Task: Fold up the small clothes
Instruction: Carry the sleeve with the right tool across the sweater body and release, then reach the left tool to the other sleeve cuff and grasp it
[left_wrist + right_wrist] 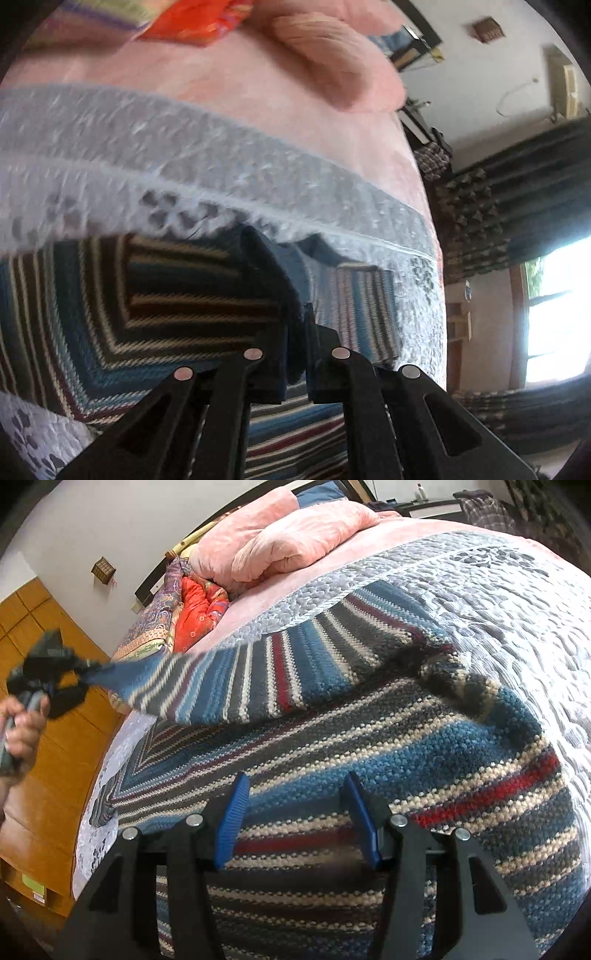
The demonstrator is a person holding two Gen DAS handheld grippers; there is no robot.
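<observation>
One striped knit sweater [369, 738] in blue, grey, cream and red lay spread across the quilted grey bedspread [498, 602] of a bed. Its far corner was lifted clear of the bed and drawn out toward the left, pinched in the left gripper [295, 354], whose black jaws were closed tight on a bunched fold of the knit. In the right wrist view that same gripper showed blurred at the left edge, held in a person's hand [22, 731]. The right gripper [295, 812] hovered just over the near part of the sweater, its blue pads [232, 812] well apart with nothing between them. Beyond the sweater, a pink blanket [280, 535] sat rumpled near the head of the bed, with red and patterned bedding [195, 605] beside it. A wooden wardrobe [55, 775] stood past the bed's left side.
</observation>
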